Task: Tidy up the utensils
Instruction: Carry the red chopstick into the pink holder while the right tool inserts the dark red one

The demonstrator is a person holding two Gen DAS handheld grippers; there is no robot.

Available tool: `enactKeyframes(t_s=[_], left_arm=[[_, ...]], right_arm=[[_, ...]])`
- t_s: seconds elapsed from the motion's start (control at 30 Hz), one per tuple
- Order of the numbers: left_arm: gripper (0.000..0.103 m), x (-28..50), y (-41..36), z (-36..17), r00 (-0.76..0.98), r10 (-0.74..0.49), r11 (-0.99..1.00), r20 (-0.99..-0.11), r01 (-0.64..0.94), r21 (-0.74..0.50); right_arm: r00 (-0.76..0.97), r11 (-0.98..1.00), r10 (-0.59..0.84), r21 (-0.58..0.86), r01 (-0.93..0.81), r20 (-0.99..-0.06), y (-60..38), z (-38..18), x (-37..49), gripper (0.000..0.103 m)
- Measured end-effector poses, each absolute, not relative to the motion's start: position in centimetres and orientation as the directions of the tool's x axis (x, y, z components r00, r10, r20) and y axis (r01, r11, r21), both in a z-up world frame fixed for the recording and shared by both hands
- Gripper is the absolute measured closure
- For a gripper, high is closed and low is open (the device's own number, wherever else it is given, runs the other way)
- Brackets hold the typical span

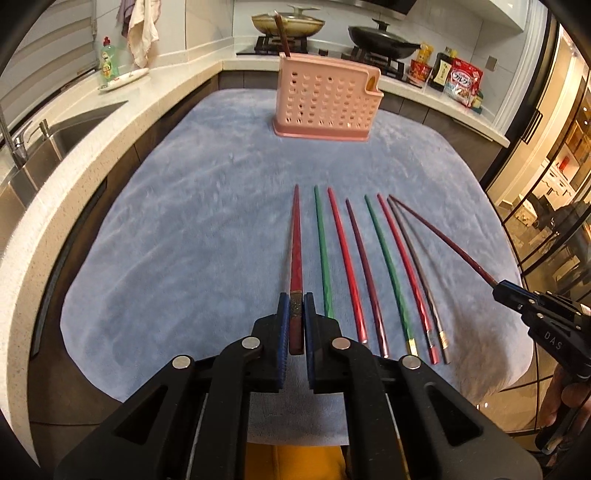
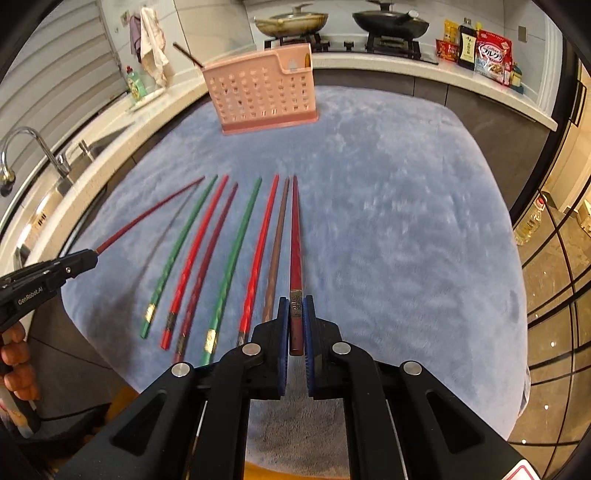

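Note:
Two dark red chopsticks are held, one in each gripper. My left gripper (image 1: 296,301) is shut on the thick end of one dark red chopstick (image 1: 296,236), whose tip points toward the pink perforated holder (image 1: 327,103). My right gripper (image 2: 295,302) is shut on the other dark red chopstick (image 2: 294,236). Each gripper shows in the other's view, the right gripper (image 1: 496,290) and the left gripper (image 2: 94,254), with its stick raised off the cloth. Several green, red, purple and brown chopsticks (image 1: 322,251) (image 2: 236,251) lie side by side. One chopstick (image 1: 282,35) stands in the holder (image 2: 262,96).
A blue towel (image 1: 192,229) covers the table. A sink and faucet (image 2: 22,147) lie to the left, with a green soap bottle (image 1: 108,61) behind. Pans sit on the stove (image 1: 380,40) at the back, food packets (image 1: 463,81) at back right, glass doors (image 2: 554,258) to the right.

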State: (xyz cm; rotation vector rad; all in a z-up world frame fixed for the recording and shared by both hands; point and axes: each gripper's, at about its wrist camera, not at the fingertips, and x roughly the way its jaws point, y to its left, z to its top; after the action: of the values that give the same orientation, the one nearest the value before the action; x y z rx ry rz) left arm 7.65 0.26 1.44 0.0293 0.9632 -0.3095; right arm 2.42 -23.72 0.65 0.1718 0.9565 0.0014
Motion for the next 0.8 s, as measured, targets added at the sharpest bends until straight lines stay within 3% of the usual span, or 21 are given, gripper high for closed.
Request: enactKeyframes(t_s=[0.43, 0.8], left_arm=[[0.096, 11.4, 0.5, 7.4, 0.632, -0.250, 0.961, -0.733, 0.252, -0.111], [0.096, 15.7, -0.2, 10.2, 0.692, -0.232, 0.967, -0.684, 0.242, -0.082]], right_arm=[[0.712, 0.983, 0.077, 0.171, 0.062, -0.698, -26.0, 7.8, 6.2, 0.096], [0.764, 0.980, 0.076, 0.190, 0.062, -0.641, -27.2, 10.6, 10.3, 0.096]])
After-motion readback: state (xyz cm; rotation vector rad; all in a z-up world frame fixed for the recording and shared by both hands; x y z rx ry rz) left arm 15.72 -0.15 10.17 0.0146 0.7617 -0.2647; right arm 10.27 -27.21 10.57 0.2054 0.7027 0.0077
